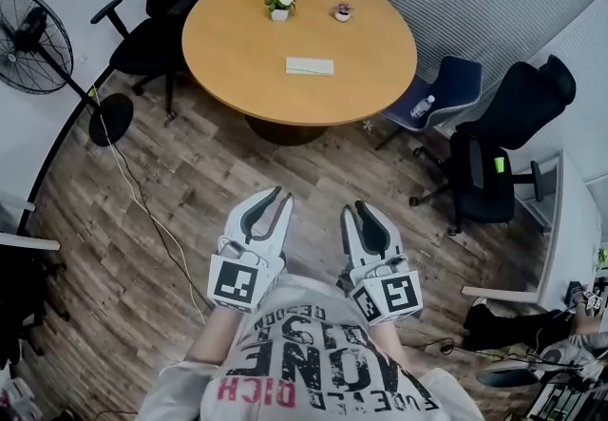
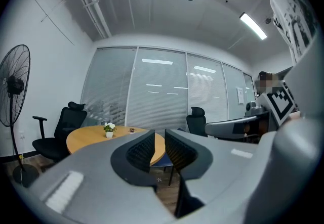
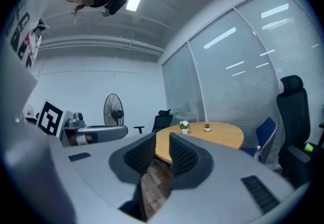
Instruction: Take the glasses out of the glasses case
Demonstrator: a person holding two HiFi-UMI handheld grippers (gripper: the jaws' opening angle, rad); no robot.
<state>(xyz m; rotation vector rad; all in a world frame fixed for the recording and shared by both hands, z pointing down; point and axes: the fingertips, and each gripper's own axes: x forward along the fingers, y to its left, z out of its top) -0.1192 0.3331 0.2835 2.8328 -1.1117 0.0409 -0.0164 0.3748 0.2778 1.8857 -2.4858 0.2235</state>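
Observation:
A pale, flat glasses case (image 1: 310, 66) lies shut on the round wooden table (image 1: 237, 39), right of its middle. Both grippers hang over the wood floor in front of the person's body, well short of the table and pointing toward it. My left gripper (image 1: 282, 193) (image 2: 159, 138) has a small gap between its jaws and nothing in it. My right gripper (image 1: 352, 208) (image 3: 162, 143) also shows a narrow gap through which the floor is visible, and holds nothing. The glasses are not in sight. From both gripper views the table (image 2: 91, 136) (image 3: 217, 133) shows far ahead.
A small white-flowered plant (image 1: 279, 3) and a tiny pot (image 1: 343, 11) stand at the table's far side. Black office chairs (image 1: 163, 10) (image 1: 503, 139) and a blue chair (image 1: 445, 91) with a bottle ring it. A standing fan (image 1: 38, 39) and its cable (image 1: 142, 205) are at the left.

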